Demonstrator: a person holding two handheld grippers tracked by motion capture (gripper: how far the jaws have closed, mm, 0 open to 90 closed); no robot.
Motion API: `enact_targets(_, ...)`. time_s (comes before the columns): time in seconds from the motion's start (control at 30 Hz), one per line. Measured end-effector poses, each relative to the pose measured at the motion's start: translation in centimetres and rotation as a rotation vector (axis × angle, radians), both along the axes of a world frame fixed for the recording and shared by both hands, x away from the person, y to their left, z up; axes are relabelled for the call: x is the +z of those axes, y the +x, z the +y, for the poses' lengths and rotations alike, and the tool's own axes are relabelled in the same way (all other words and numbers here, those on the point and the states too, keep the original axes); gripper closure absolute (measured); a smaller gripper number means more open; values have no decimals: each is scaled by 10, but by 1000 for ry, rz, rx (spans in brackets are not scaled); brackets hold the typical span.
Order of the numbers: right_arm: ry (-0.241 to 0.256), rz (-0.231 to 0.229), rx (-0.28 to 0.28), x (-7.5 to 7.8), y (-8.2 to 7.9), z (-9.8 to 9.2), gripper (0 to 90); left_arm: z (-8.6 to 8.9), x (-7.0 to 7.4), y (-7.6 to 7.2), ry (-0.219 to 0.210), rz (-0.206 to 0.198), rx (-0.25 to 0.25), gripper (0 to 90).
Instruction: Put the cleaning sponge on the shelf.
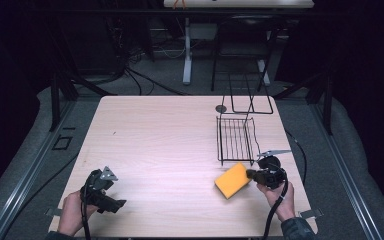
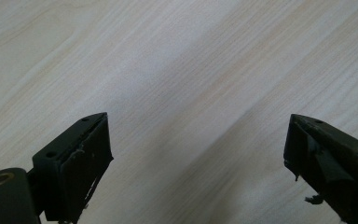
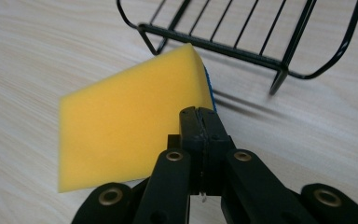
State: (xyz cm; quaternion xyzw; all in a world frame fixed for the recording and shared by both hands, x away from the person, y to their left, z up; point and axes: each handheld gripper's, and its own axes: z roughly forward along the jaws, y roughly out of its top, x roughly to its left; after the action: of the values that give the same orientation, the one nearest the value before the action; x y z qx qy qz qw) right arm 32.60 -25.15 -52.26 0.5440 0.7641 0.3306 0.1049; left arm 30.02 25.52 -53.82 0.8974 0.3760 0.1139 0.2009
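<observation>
A yellow sponge [image 1: 232,181] with a blue underside is at the table's front right, just in front of a black wire rack [image 1: 235,140]. My right gripper [image 1: 250,174] is shut on the sponge's right corner, with a hand behind it. In the right gripper view the jaws [image 3: 199,112] are pressed together at the corner of the sponge [image 3: 121,126], which looks tilted up off the wood, and the wire rack [image 3: 242,32] lies just beyond. My left gripper [image 1: 111,199], held by a hand at the front left, is open. Its jaws [image 2: 198,116] stand wide apart over bare wood.
The light wooden table [image 1: 160,135] carries a second black wire frame [image 1: 250,97] at its back right edge and a small dark disc [image 1: 221,108] beside it. Cables trail from both grippers. Dark floor, cables and table legs lie beyond.
</observation>
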Motion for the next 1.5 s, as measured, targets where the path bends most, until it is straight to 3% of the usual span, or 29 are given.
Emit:
enact_targets(0.53, 48, -106, 21, 33, -19, 3, 900, 0, 0, 0, 3, 1, 1, 74)
enact_targets(1.03, 59, -168, 34, 52, -18, 7, 900, 0, -1, 1, 6, 7, -1, 74)
enact_targets(1.5, 91, -222, -23, 66, -8, -1, 900, 1, -1, 1, 3, 7, 2, 72)
